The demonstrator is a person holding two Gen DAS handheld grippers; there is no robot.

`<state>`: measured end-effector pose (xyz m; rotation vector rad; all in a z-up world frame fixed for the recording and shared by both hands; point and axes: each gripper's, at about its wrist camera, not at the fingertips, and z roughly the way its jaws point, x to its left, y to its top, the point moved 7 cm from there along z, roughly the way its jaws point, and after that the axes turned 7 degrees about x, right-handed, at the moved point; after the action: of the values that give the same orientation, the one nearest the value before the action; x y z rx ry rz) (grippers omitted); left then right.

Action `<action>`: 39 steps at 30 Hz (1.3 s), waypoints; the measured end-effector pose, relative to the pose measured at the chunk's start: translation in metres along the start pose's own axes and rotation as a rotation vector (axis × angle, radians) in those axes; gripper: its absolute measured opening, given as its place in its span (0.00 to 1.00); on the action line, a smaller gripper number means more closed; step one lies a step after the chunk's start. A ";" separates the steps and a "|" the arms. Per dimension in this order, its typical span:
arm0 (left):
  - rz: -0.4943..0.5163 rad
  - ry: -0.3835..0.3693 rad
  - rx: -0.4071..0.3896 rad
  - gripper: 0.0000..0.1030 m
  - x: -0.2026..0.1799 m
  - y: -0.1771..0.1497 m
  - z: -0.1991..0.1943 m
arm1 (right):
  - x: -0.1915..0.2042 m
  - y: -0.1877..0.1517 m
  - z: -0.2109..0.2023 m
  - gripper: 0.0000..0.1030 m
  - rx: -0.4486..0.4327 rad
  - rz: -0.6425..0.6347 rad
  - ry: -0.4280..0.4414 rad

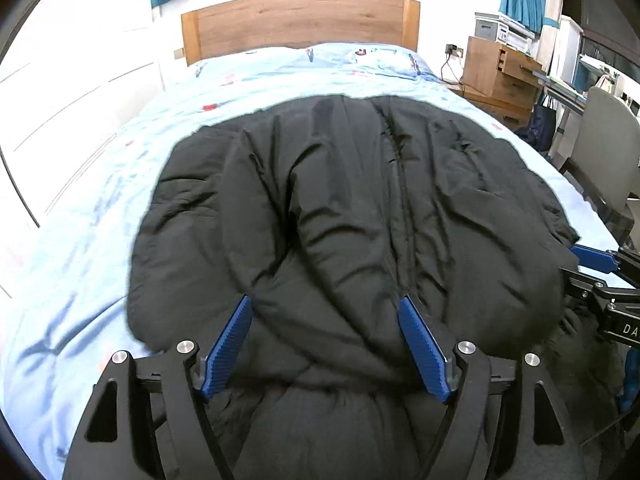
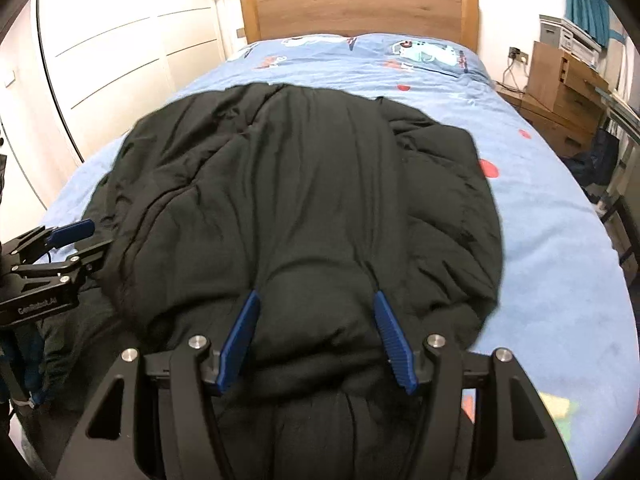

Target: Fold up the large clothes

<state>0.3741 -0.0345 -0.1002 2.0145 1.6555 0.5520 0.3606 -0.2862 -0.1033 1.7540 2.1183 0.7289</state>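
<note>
A big black padded coat (image 1: 352, 216) lies spread across the blue patterned bed (image 1: 80, 240), filling the middle of both views. The left gripper (image 1: 326, 312) has its blue fingers spread wide with a thick bunch of the coat's near edge bulging between them; whether they actually pinch it I cannot tell. The right gripper (image 2: 316, 312) stands the same way on the coat (image 2: 304, 200). The coat's near end is cut off at the lower frame edge. The wooden headboard (image 2: 360, 12) sits at the top.
</note>
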 end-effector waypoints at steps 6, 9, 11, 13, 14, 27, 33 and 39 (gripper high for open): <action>0.021 0.033 -0.033 0.82 0.007 -0.016 -0.058 | -0.006 -0.034 -0.056 0.57 -0.018 0.054 -0.021; 0.025 0.056 -0.049 0.85 0.018 -0.028 -0.087 | -0.012 -0.058 -0.088 0.57 -0.020 0.088 -0.039; 0.023 0.068 -0.055 0.90 0.028 -0.036 -0.101 | -0.016 -0.070 -0.104 0.59 -0.020 0.102 -0.057; 0.008 0.080 -0.052 0.93 0.042 -0.047 -0.115 | -0.021 -0.085 -0.122 0.65 -0.022 0.116 -0.081; -0.005 0.081 -0.047 0.94 0.052 -0.054 -0.121 | -0.026 -0.095 -0.133 0.67 -0.022 0.127 -0.096; -0.282 0.060 0.136 0.99 0.195 -0.196 -0.130 | -0.099 -0.228 -0.174 0.72 0.097 0.336 -0.087; -0.450 -0.078 0.214 0.99 0.234 -0.254 -0.106 | -0.104 -0.269 -0.132 0.72 0.184 0.416 0.003; -0.604 -0.244 0.247 0.99 0.246 -0.291 -0.081 | -0.092 -0.299 -0.098 0.72 0.263 0.447 0.098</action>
<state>0.1435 0.2624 -0.2031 1.5245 2.1102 -0.1118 0.0829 -0.4330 -0.1960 2.4260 1.9712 0.6752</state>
